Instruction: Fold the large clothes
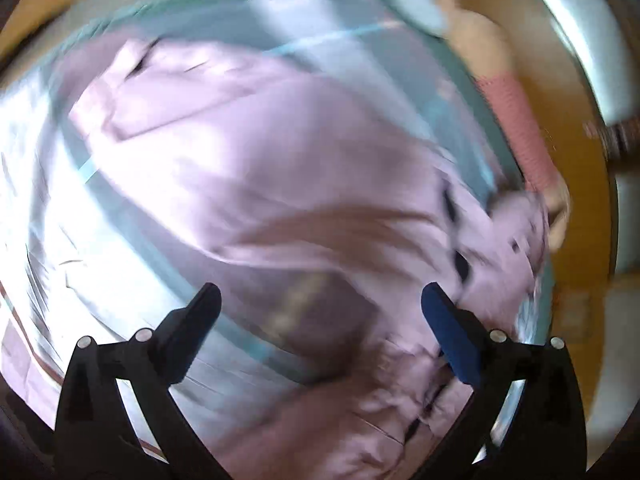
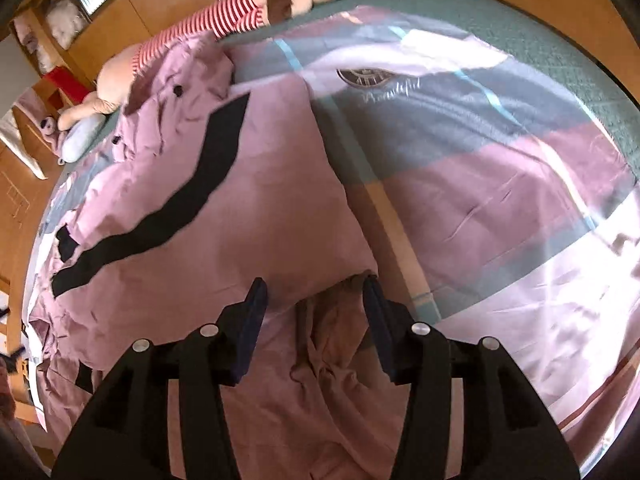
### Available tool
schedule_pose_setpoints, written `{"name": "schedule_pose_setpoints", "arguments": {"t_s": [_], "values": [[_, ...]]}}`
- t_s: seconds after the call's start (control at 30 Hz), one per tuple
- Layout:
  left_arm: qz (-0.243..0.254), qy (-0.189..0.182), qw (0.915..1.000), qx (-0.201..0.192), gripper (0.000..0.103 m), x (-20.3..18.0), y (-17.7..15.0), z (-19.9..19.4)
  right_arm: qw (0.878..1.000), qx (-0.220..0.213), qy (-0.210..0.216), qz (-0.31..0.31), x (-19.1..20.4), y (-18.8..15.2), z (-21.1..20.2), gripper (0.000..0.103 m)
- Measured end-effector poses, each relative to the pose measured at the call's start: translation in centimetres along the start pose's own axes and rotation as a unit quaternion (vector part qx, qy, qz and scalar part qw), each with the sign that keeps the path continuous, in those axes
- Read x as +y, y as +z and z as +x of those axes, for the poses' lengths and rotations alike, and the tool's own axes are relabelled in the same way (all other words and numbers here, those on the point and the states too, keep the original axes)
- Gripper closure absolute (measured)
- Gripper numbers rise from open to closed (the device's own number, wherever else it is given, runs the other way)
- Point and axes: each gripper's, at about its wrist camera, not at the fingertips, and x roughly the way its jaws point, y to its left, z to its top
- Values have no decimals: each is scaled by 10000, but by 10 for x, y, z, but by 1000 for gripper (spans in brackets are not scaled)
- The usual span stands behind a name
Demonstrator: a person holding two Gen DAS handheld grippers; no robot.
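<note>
Mauve garment (image 2: 240, 208) sprawls mid-bed; left gripper (image 1: 320, 304) gapes wide and empty, right gripper (image 2: 316, 292) half-open over a bunched fold — grab the hem cleanly.

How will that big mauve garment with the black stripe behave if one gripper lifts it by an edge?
The big mauve garment with the black stripe will probably flop and drape, since it lies creased and bunched on the bed. Likely light for its size, as the cloth looks thin. Its spread means most would probably drag behind.
</note>
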Motion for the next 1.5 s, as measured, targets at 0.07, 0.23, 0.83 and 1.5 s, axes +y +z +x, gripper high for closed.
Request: {"name": "schedule_pose_setpoints", "arguments": {"t_s": [0.07,0.23,0.83,1.5], "values": [[-414,31,9991,62,2,34,15,9,9999,-59,-48,-111,6,-1,-3,48],[-713,103,9973,167,2,73,32,32,9996,3,51,-277,15,-2,4,47],[1408,-2904,9341,-1527,100,-72,-24,-78,9990,-94,157,-416,25,-4,3,47],[5224,-2294,8201,426,2,-237,-255,6,9909,-851,1003,281,-3,11,-34,17]]}}
